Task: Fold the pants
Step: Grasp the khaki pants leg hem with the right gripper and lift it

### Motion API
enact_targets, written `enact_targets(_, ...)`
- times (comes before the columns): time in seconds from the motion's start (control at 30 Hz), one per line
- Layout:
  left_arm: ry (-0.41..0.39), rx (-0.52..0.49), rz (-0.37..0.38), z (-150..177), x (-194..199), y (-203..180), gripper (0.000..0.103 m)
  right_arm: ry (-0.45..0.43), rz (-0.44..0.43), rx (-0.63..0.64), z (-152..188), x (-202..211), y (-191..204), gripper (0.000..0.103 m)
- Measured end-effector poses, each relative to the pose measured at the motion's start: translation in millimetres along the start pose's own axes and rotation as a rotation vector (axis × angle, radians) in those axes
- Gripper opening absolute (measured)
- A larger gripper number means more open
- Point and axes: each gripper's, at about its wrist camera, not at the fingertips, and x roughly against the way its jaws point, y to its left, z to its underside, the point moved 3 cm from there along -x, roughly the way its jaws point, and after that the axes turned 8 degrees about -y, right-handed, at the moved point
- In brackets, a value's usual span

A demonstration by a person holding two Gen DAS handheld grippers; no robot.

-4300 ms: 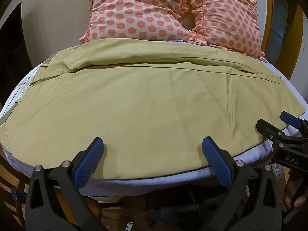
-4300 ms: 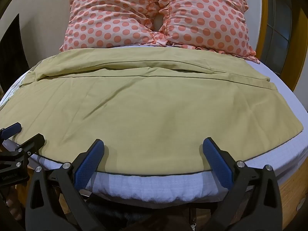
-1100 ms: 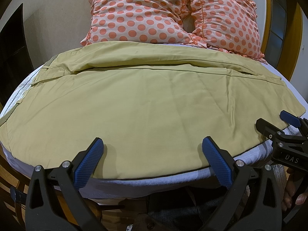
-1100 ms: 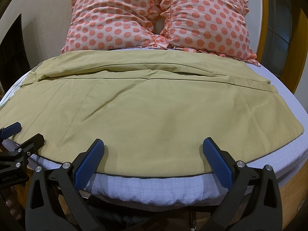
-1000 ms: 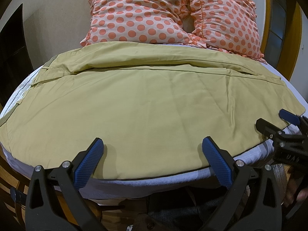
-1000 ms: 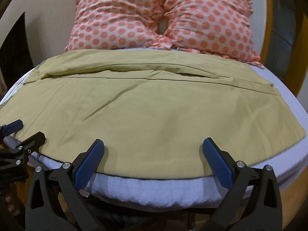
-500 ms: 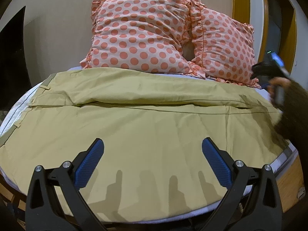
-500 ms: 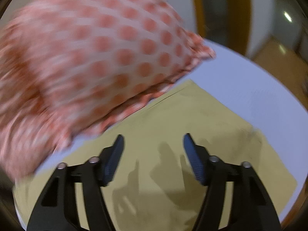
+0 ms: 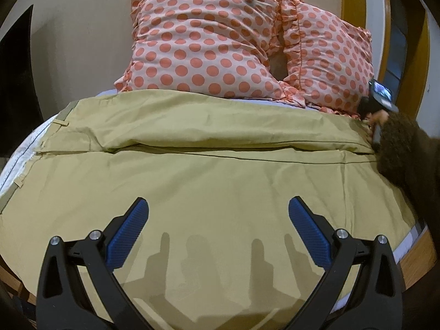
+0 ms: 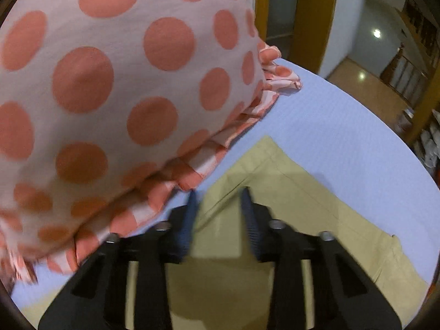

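Khaki pants (image 9: 214,170) lie spread flat across the bed, waistband at the left, hems at the right. My left gripper (image 9: 218,220) hovers open and empty over the near leg. My right gripper (image 10: 218,214) is at the far right hem corner (image 10: 264,159) of the pants, beside the pillow; its jaws are narrowed around the hem edge but a gap still shows between them. From the left wrist view the right gripper (image 9: 378,101) and the sleeved arm holding it show at the far right.
Two pink pillows with orange dots (image 9: 209,46) stand at the head of the bed; one (image 10: 110,82) is close on the right gripper's left. The pale blue sheet (image 10: 343,126) shows beyond the hem. A wooden door frame (image 10: 310,13) stands behind.
My right gripper has swung from the near bed edge to the far right hem corner and narrowed its jaws. My left gripper has risen and moved forward over the pants.
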Motion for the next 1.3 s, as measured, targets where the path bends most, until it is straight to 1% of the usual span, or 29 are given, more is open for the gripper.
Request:
enact_targets(0.03,0.000,0.008,-0.001,-0.2,-0.4,1.6,0.101,-0.006,-0.021,-0.011,1.9,0.9,-5.4,0.015)
enact_targets(0.07,-0.001,0.013,-0.001,-0.2,0.0,2.6,0.101,-0.016,-0.070,-0.039,3.5,0.7,-16.0,0.011)
enact_targets(0.1,-0.002,0.021,-0.001,-1.2,0.2,4.5,0.101,-0.016,-0.103,-0.065,3.2,-0.3,-21.4,0.010)
enact_targets(0.13,-0.006,0.029,0.001,-2.1,1.4,6.4,0.101,-0.008,-0.144,-0.104,1.9,-3.2,-29.9,0.006)
enact_targets(0.17,-0.010,0.039,0.003,-3.4,3.0,8.4,0.101,0.011,-0.214,-0.178,-0.1,-8.1,-45.6,0.004)
enact_targets(0.23,-0.027,0.070,0.018,-7.7,10.1,15.4,0.101,-0.012,-0.328,-0.273,-4.5,1.2,-65.5,0.004)
enact_targets(0.33,-0.067,0.120,0.049,-11.5,22.5,26.9,0.101,-0.120,-0.542,-0.329,-12.9,49.5,-108.1,0.004)
enact_targets(0.4,-0.097,0.161,0.081,-13.6,29.5,36.4,0.101,-0.150,-0.631,-0.350,-1.4,81.4,-137.8,0.004)
enact_targets(0.43,-0.110,0.180,0.092,-15.2,32.1,41.6,0.101,-0.159,-0.685,-0.372,13.4,100.8,-164.2,0.004)
enact_targets(0.5,-0.134,0.212,0.104,-21.1,37.2,51.3,0.101,-0.147,-0.726,-0.401,52.6,145.1,-192.7,0.004)
enact_targets(0.57,-0.165,0.231,0.113,-30.1,43.0,60.4,0.101,-0.110,-0.720,-0.442,95.8,178.8,-215.7,0.004)
enact_targets(0.6,-0.191,0.242,0.121,-37.3,46.9,66.1,0.101,-0.088,-0.710,-0.455,111.5,186.3,-221.3,0.004)
enact_targets(0.63,-0.213,0.254,0.133,-43.9,49.2,71.1,0.101,-0.057,-0.701,-0.472,123.1,182.8,-227.6,0.004)
enact_targets(0.67,-0.238,0.271,0.152,-51.3,51.2,77.6,0.101,-0.004,-0.691,-0.487,138.2,183.8,-233.3,0.004)
enact_targets(0.73,-0.251,0.298,0.159,-63.2,47.7,88.3,0.101,0.056,-0.682,-0.478,149.3,176.1,-232.5,0.005)
enact_targets(0.77,-0.240,0.315,0.146,-69.4,42.5,95.4,0.101,0.070,-0.681,-0.473,156.3,178.9,-231.8,0.006)
enact_targets(0.8,-0.232,0.323,0.138,-72.3,37.9,100.4,0.101,0.087,-0.683,-0.476,158.3,176.9,-231.3,0.009)
enact_targets(0.83,-0.212,0.338,0.125,-75.5,30.9,106.8,0.101,0.110,-0.677,-0.479,158.8,169.3,-229.3,0.019)
enact_targets(0.87,-0.195,0.352,0.120,-76.1,25.4,111.6,0.101,0.121,-0.671,-0.483,165.4,173.5,-227.7,0.029)
enact_targets(0.9,-0.169,0.378,0.124,-77.9,16.8,118.0,0.101,0.135,-0.669,-0.495,168.2,169.3,-227.7,0.031)
enact_targets(0.93,-0.143,0.402,0.124,-79.0,7.8,123.6,0.101,0.150,-0.668,-0.504,170.8,164.0,-228.3,0.034)
enact_targets(0.97,-0.115,0.425,0.118,-80.1,-1.7,128.8,0.101,0.159,-0.668,-0.513,173.1,160.1,-229.2,0.033)
enact_targets(1.07,-0.055,0.465,0.118,-84.0,-24.2,136.6,0.101,0.160,-0.672,-0.544,172.5,152.2,-229.8,0.034)
enact_targets(1.1,-0.044,0.474,0.126,-88.2,-32.4,137.4,0.101,0.159,-0.676,-0.554,170.9,150.4,-229.7,0.034)
enact_targets(1.13,-0.036,0.473,0.122,-93.5,-40.9,137.8,0.101,0.156,-0.679,-0.554,169.4,148.5,-228.8,0.025)
enact_targets(1.17,-0.029,0.470,0.112,-96.8,-46.8,138.4,0.101,0.137,-0.680,-0.541,166.6,145.9,-227.8,0.002)
enact_targets(1.23,0.003,0.459,0.090,-106.6,-67.6,138.8,0.100,0.105,-0.696,-0.555,164.0,145.3,-232.6,0.002)
enact_targets(1.27,0.041,0.464,0.071,-110.7,-82.5,139.7,0.100,0.087,-0.716,-0.583,163.2,146.3,-237.8,0.002)
enact_targets(1.3,0.070,0.474,0.067,-112.8,-92.5,140.9,0.097,0.074,-0.727,-0.597,162.3,148.1,-241.4,0.002)
